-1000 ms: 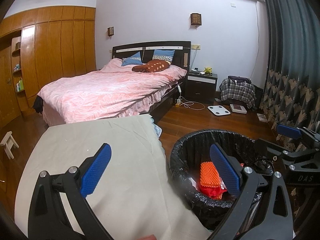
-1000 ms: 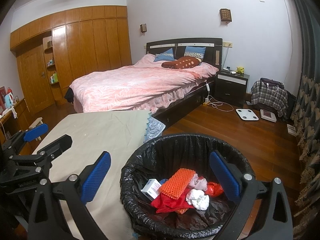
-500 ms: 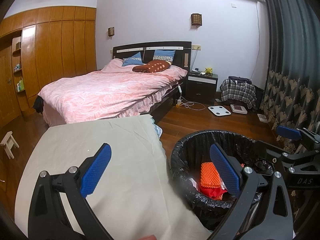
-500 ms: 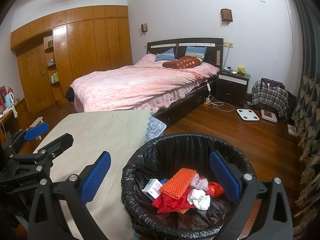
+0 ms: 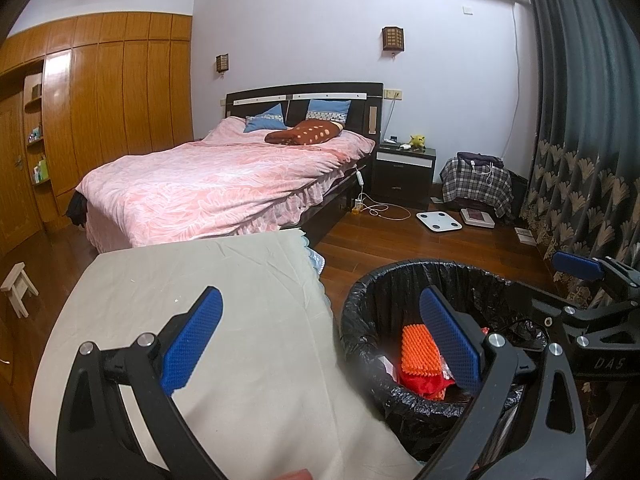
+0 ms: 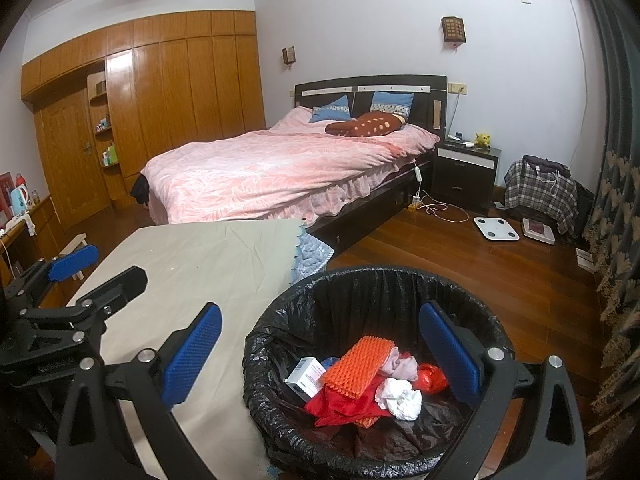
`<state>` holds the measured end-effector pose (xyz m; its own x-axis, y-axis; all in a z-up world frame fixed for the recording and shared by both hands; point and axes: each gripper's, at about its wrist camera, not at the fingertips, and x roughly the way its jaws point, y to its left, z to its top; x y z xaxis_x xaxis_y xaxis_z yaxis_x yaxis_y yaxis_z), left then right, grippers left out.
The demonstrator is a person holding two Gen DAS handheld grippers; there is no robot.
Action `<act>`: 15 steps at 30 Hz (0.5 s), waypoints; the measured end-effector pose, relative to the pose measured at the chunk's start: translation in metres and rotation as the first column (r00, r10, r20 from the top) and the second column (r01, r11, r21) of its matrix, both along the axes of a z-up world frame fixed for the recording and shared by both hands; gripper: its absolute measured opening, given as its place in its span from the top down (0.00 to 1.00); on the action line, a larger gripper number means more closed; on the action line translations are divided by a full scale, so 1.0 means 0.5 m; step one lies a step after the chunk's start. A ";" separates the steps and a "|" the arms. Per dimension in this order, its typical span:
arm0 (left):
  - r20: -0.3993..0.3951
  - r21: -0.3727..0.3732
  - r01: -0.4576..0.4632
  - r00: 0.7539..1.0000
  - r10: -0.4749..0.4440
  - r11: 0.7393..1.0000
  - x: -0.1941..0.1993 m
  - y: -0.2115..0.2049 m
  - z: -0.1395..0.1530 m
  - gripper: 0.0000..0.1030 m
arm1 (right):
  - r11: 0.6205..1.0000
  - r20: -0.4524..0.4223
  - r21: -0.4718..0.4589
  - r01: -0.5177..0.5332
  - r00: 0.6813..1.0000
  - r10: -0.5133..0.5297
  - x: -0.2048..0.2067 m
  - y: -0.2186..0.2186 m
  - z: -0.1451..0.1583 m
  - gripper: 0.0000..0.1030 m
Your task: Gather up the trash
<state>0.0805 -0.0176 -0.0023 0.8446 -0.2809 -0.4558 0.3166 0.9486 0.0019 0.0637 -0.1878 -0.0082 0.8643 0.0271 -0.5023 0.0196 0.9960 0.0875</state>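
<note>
Inside the black-lined bin (image 6: 340,292), beside the cloth-covered table (image 5: 200,280), the collected trash (image 6: 360,380) is contained. Both the left gripper (image 5: 320,344) and right gripper (image 6: 320,348) are held spread wide, empty.

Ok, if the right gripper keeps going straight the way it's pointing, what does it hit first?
Probably the far inner wall of the black bin bag; the right gripper is open and aimed across the bin's mouth, though depth is hard to judge.

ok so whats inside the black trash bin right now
The bin holds an orange bumpy pad on red cloth, a small white box, crumpled white tissue, pinkish fabric and a red wrapper. Anything beneath is covered.
</note>
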 end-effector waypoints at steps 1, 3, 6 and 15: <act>0.000 0.001 0.001 1.000 -0.001 1.000 -0.001 0.000 0.000 0.07 | 1.000 0.001 0.000 0.000 1.000 0.000 -0.001 0.000 -0.001 0.06; 0.003 0.001 -0.001 1.000 0.001 1.000 0.000 0.000 0.000 0.07 | 1.000 0.000 -0.001 -0.001 1.000 0.001 0.000 0.001 -0.002 0.06; 0.001 0.000 -0.002 1.000 0.002 1.000 0.001 -0.003 0.001 0.07 | 1.000 -0.002 -0.001 -0.002 1.000 0.002 0.004 0.002 -0.001 0.06; 0.000 -0.001 -0.001 1.000 0.001 1.000 0.001 -0.003 0.000 0.07 | 1.000 -0.003 -0.001 -0.004 1.000 0.004 0.005 0.002 -0.003 0.06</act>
